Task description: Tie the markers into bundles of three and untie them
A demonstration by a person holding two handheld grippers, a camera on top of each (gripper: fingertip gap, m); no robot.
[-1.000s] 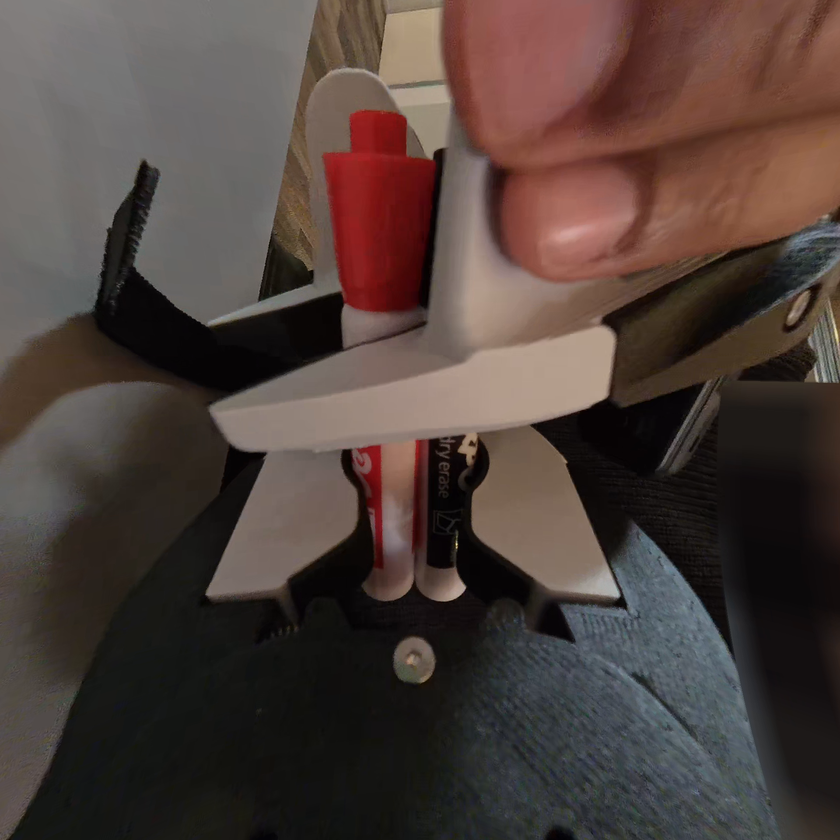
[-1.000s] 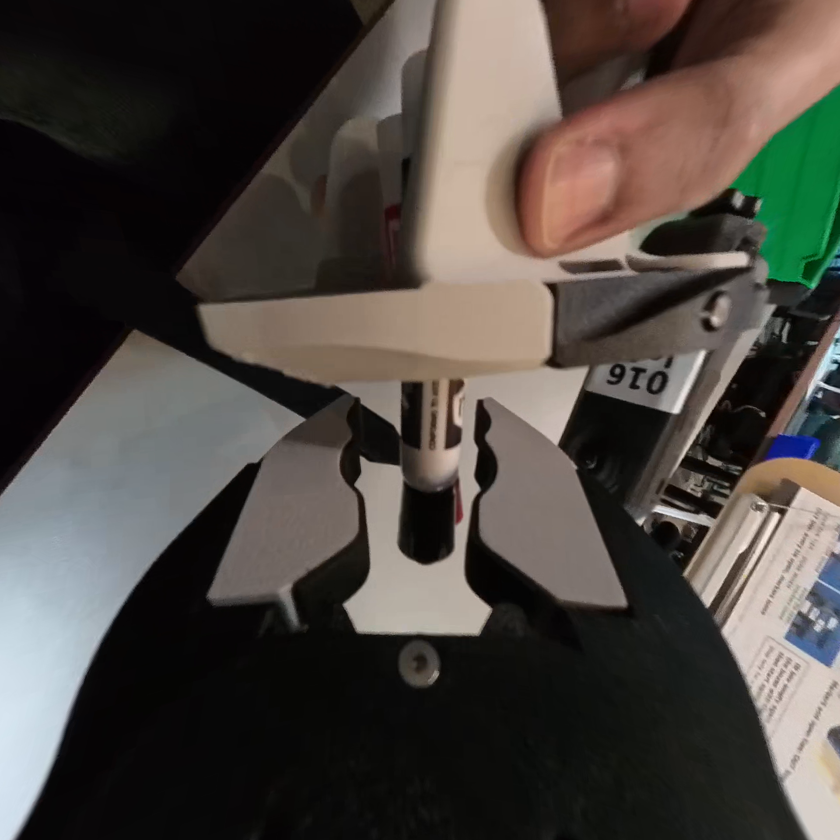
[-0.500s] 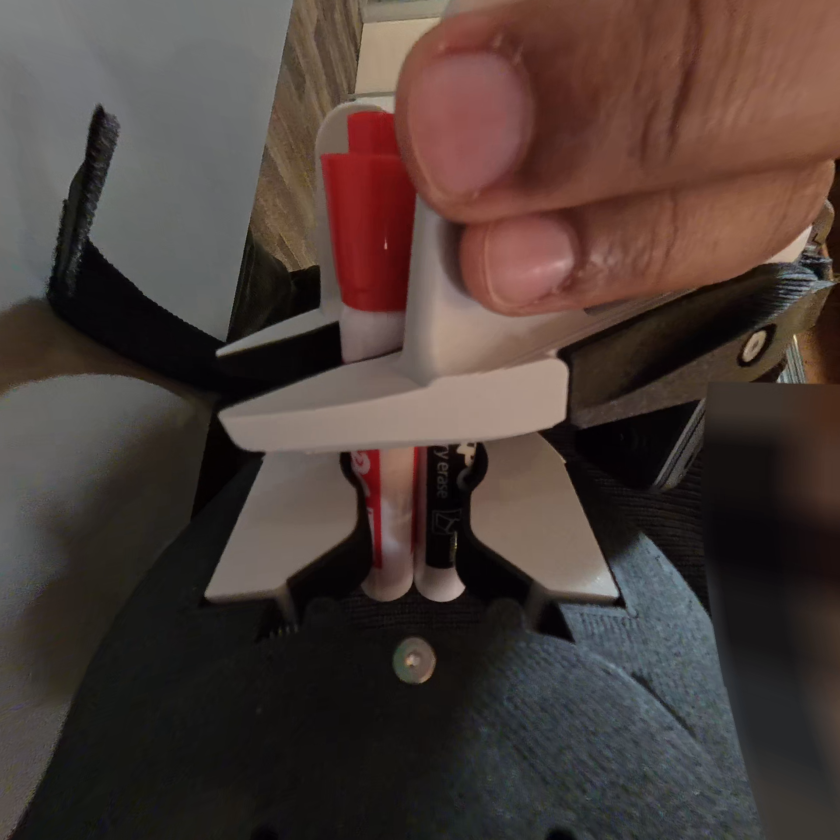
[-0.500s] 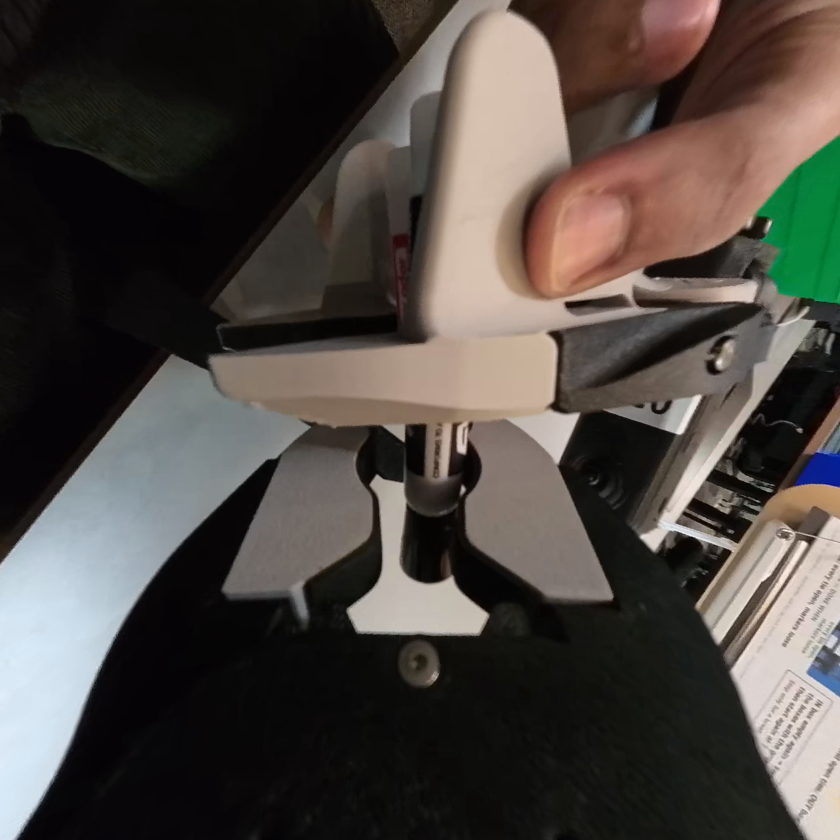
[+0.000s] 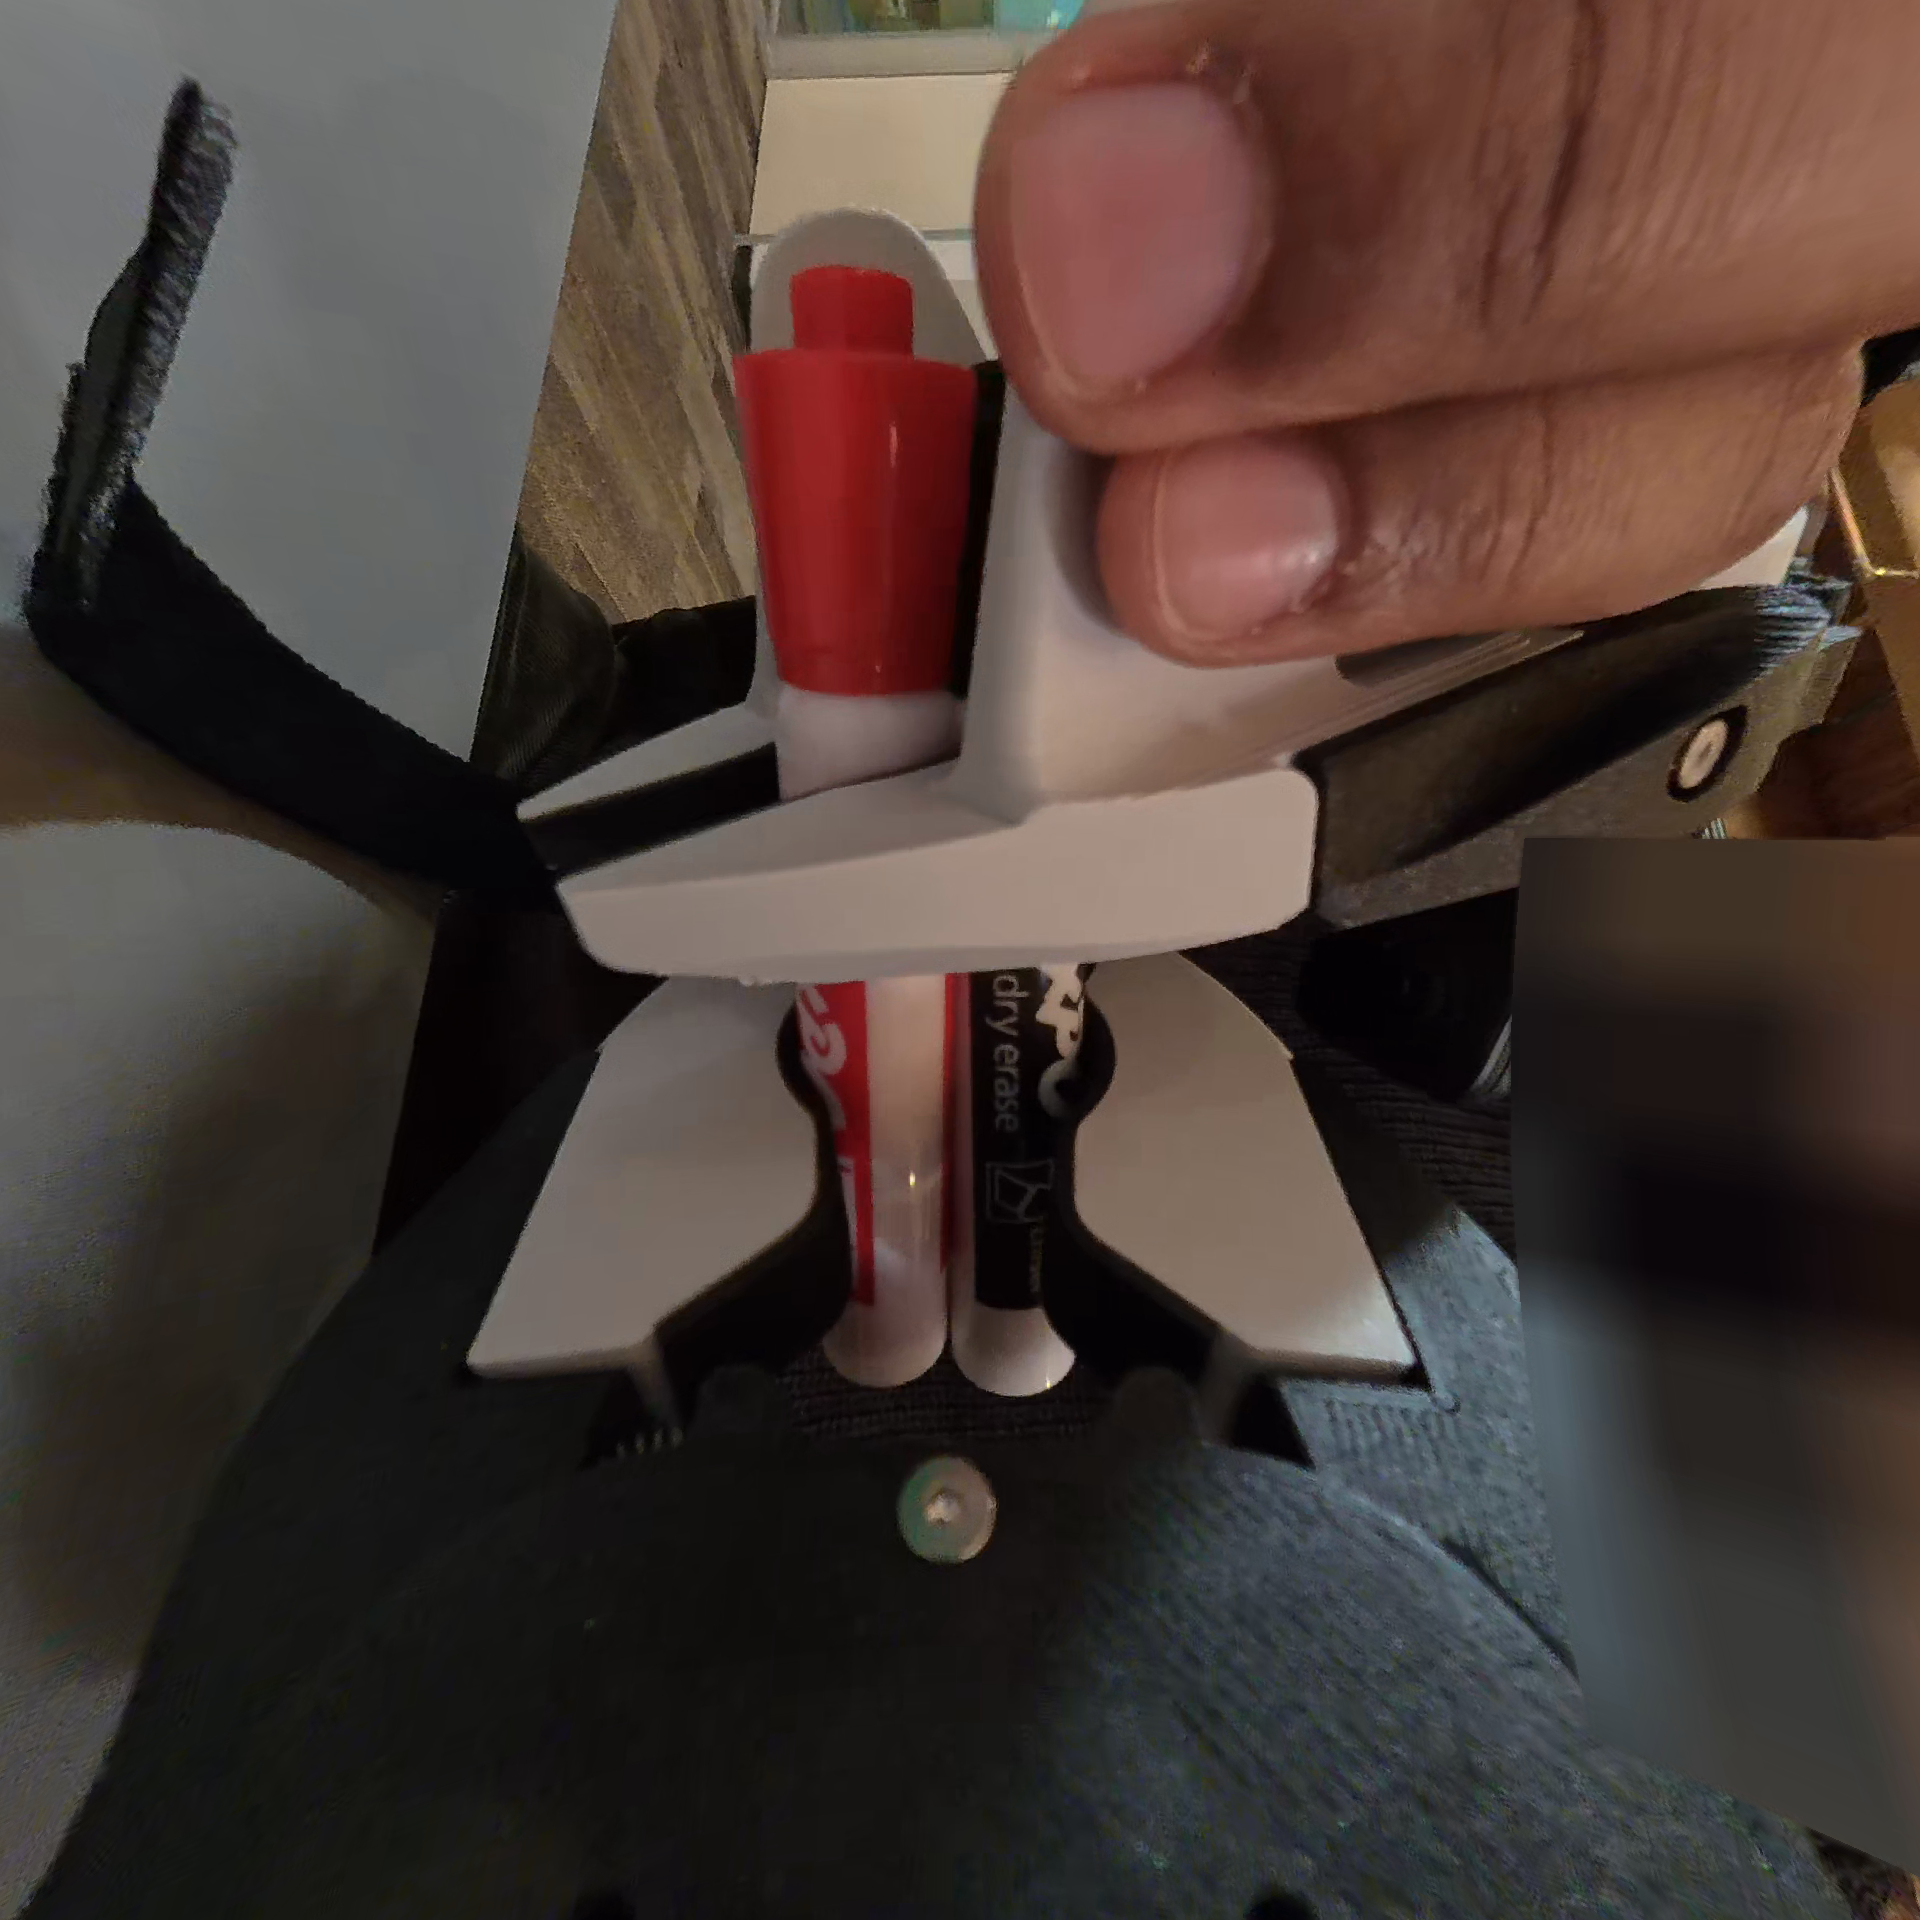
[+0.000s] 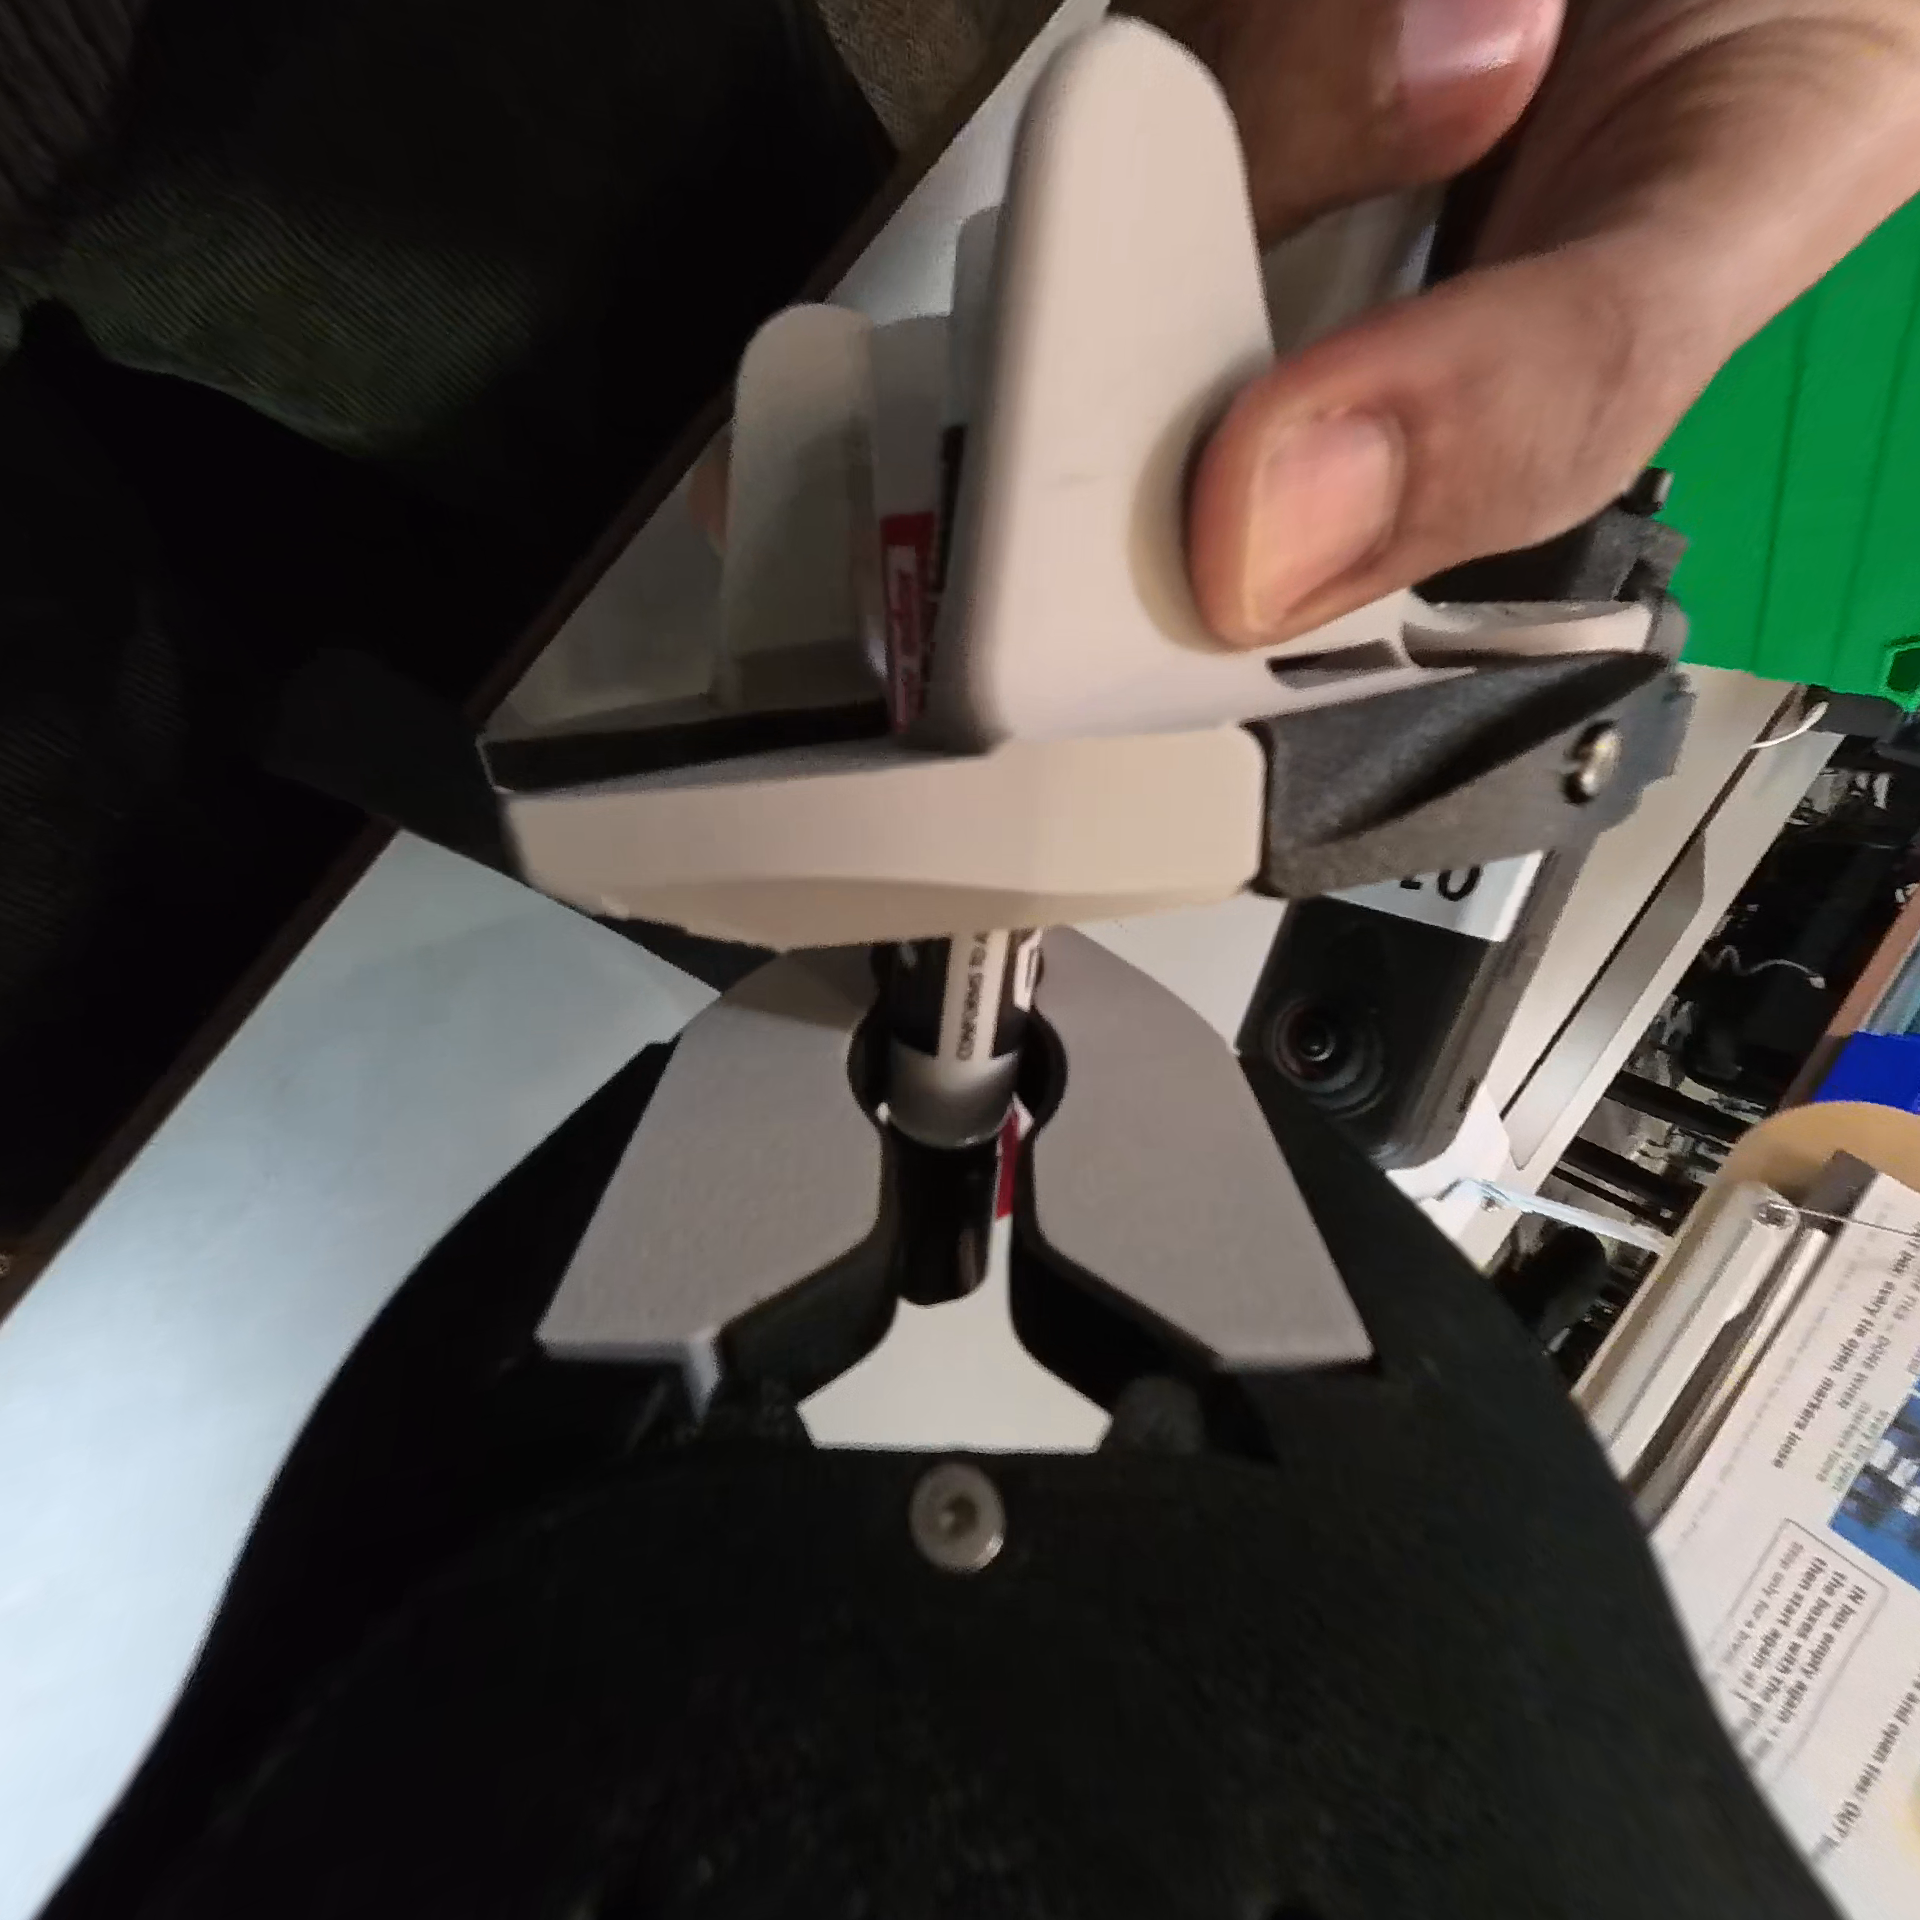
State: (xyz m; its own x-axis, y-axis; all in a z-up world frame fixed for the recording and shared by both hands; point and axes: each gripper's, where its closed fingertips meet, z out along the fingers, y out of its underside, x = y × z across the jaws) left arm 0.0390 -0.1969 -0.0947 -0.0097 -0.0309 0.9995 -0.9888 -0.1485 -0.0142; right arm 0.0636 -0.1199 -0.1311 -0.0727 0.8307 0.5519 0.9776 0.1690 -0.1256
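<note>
It looks like a lab or workshop. A white bench [image 6: 260, 1122] stands beside wood-look flooring [image 5: 634, 312]. Past it are a green panel [image 6: 1787, 436], cluttered dark shelving with a blue bin [image 6: 1860, 1081], and printed instruction sheets [image 6: 1808, 1455].

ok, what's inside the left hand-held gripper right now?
Between the left hand-held gripper fingers: a red-capped marker and a black-labelled marker, side by side. The other gripper crosses in front, hiding their middles; a third marker can't be confirmed.
</note>
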